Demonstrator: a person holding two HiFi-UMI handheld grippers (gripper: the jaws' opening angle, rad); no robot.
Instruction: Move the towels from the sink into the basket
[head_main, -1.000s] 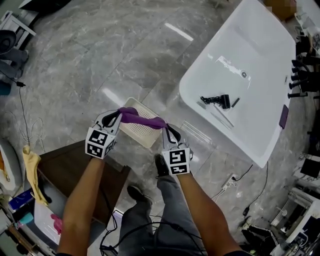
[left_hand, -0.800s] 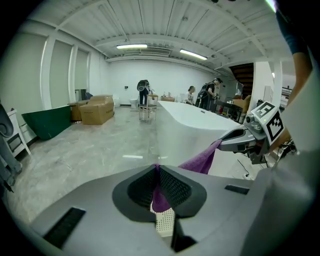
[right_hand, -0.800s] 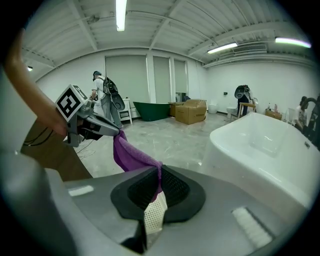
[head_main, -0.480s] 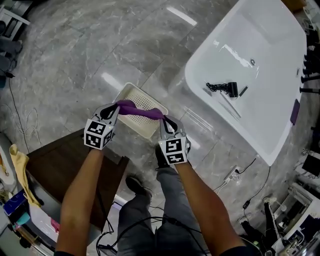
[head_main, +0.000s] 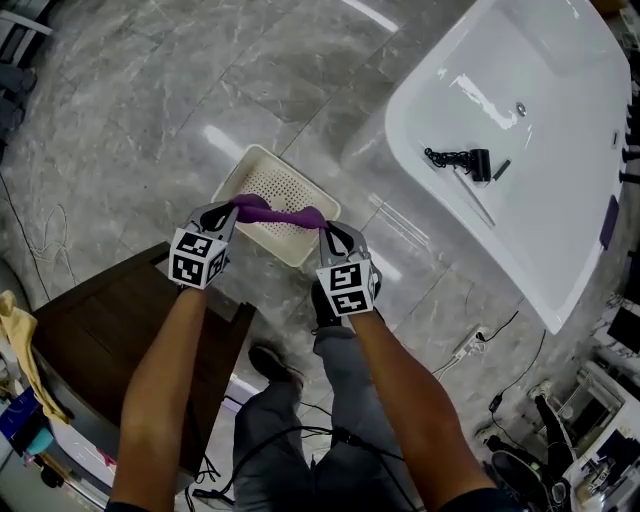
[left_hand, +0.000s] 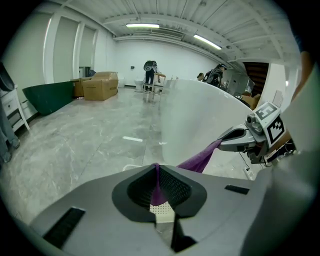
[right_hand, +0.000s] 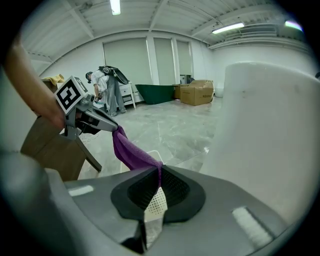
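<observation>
The left gripper (head_main: 231, 209) and right gripper (head_main: 326, 229), each clamped on an end of the purple cloth towel (head_main: 276, 214), have sunk toward the white perforated plastic basket (head_main: 268, 184) at eight o'clock of the white sink (head_main: 560, 130), so release looks near

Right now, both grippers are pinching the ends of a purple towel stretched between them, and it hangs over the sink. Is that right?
Not quite. The left gripper and right gripper do each pinch an end of the purple towel. But the head view shows it hanging over the white perforated basket on the floor, not over the sink, which stands off to the side.
</observation>
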